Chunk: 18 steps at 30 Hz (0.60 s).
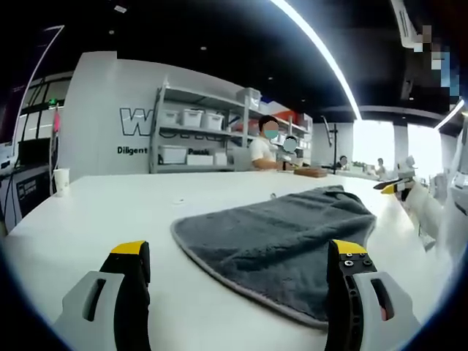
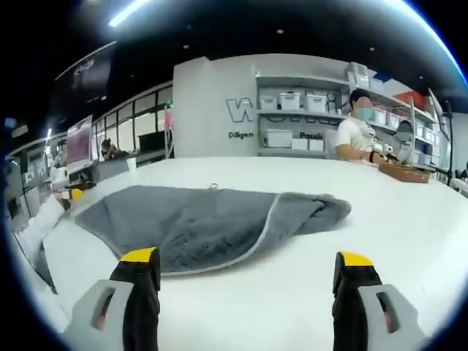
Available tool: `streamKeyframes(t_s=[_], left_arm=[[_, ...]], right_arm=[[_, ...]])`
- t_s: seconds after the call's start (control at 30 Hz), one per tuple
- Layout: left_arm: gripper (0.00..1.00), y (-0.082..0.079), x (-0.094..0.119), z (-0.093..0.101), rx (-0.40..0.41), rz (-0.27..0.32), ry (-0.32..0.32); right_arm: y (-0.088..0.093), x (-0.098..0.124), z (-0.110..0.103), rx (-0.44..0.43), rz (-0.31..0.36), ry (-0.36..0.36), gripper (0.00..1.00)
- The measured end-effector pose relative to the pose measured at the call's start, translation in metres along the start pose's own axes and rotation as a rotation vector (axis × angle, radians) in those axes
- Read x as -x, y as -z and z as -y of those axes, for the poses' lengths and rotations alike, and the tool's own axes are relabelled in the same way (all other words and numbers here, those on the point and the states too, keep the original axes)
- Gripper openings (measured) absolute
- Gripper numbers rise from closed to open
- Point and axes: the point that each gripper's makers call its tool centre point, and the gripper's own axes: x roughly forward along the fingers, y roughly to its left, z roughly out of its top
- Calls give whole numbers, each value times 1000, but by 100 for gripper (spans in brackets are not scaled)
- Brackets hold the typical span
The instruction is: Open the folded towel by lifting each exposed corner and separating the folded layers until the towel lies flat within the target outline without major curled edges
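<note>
1. The left gripper view sat low above the white table (image 1: 88, 219), near the grey towel (image 1: 285, 234), facing shelving (image 1: 197, 131).
2. The right gripper view looked low across the table (image 2: 409, 219), towel (image 2: 197, 219) close ahead.
3. Both views shared towel, table and shelving (image 2: 300, 117).

Grey terry towel with pale stitched hem (image 1: 281, 245) on white counter (image 1: 88, 219), partly folded, one layer lapped over another. In left gripper view: towel before right finger of left gripper (image 1: 240, 257), other gripper (image 1: 391, 187) near towel's far right end. White paper cup (image 1: 61, 180) by counter's far left edge. In right gripper view: towel (image 2: 205, 223) ahead of right gripper (image 2: 247, 267), bunched end toward right. Seated person in white shirt (image 2: 356, 135) at counter's far edge; metal shelving rack with white bins (image 2: 303, 121) behind.
</note>
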Motion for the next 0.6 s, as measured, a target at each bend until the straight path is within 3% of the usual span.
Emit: streamKeyframes(t_s=[0.43,0.6], left_arm=[[100,2,-1,0,0,-7,-1],[100,1,0,-1,-2,-6,-3]], right_arm=[[-33,-31,12,27,-12,66,99],[-54,-58,12,61,-27,73,97]])
